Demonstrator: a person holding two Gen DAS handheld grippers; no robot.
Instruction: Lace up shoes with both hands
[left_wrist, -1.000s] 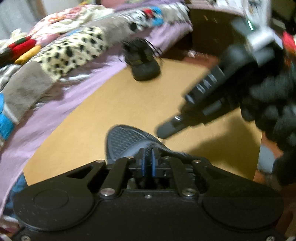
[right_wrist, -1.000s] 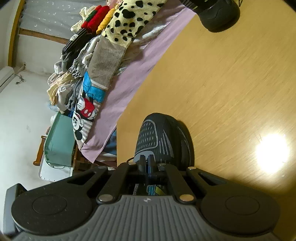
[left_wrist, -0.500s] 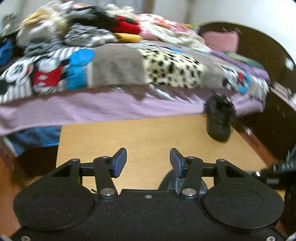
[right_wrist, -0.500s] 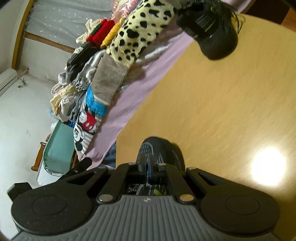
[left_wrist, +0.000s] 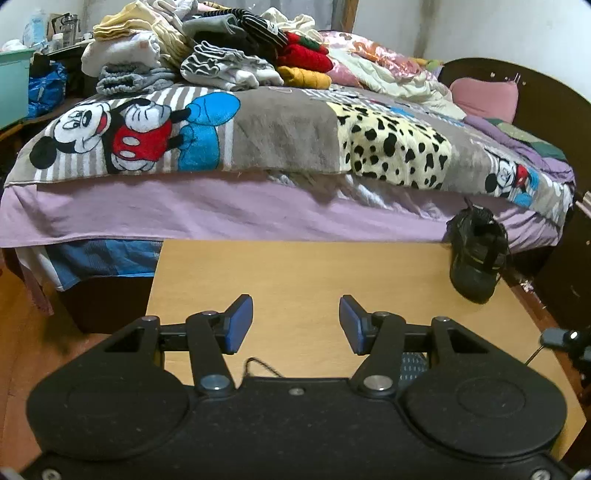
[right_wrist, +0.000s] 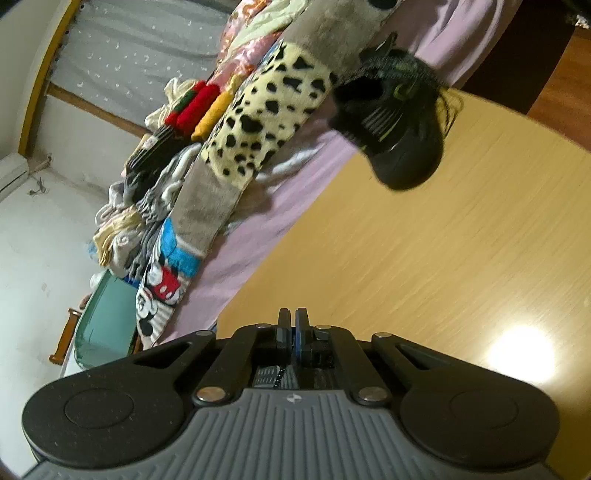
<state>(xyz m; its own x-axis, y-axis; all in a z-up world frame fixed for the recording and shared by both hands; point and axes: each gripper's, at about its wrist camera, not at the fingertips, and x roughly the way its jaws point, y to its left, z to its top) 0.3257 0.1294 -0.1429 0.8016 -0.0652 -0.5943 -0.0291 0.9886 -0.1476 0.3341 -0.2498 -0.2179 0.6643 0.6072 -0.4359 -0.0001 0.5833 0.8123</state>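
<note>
My left gripper (left_wrist: 296, 325) is now holding its jaws wide over bare table (left_wrist: 295, 273), having let go. My right gripper (right_wrist: 292, 334) is keeping its jaws pinched on a lace (right_wrist: 279, 376); the near shoe (left_wrist: 413, 363) is mostly hiding beneath. The other shoe (left_wrist: 476, 258) is sitting at the far right edge.

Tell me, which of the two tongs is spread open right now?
The left tongs: their blue pads stand wide apart over the wooden table. The right tongs are pinched shut.
</note>
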